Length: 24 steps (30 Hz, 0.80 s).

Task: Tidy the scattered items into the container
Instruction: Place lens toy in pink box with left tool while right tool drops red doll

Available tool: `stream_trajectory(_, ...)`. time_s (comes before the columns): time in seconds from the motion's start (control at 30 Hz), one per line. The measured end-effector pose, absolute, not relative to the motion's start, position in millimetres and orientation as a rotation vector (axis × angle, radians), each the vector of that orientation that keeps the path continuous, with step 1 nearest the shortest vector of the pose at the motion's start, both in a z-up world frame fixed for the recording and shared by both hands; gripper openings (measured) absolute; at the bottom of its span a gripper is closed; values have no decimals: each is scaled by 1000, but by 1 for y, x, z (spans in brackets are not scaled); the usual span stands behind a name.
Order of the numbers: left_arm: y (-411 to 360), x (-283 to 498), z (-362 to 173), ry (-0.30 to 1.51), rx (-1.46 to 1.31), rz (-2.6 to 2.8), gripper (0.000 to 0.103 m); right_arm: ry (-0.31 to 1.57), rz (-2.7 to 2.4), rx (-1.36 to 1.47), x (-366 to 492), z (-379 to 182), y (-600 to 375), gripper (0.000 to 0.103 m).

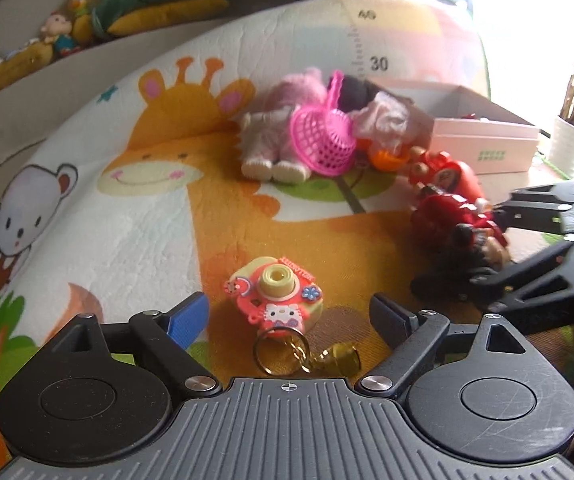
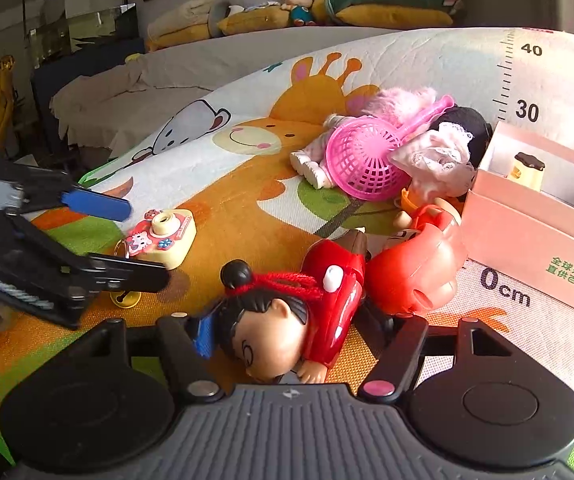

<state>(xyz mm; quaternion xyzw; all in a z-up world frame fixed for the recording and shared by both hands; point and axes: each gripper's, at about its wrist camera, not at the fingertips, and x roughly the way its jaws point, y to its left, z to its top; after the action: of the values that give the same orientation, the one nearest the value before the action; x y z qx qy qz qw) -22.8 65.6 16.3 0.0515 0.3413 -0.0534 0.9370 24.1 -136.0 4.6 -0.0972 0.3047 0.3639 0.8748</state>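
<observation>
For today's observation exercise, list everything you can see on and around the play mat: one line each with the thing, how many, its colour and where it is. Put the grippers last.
Play mat: one, giraffe print, under everything.
Toy camera keychain: one, pink and cream, between the left gripper's fingers.
Bell: one, gold, on the keychain's ring.
Doll: one, red clothes, black hair, between the right gripper's fingers.
Red toy: one, beside the doll.
Basket: one, pink, on the plush toys.
Plush toys: a pink and white heap; count unclear.
Box: one, pink-white, right of the mat.
Left gripper: open.
Right gripper: open.
</observation>
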Motion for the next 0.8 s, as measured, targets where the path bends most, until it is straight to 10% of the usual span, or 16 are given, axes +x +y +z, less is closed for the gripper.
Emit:
stream_trajectory(0.2, 71, -3, 10, 720, 81, -100, 62, 637, 760, -200, 24, 4, -136, 68)
stream_trajectory(0.8, -33, -41, 48, 691, 150, -368, 62, 615, 698, -201, -22, 35, -227, 68)
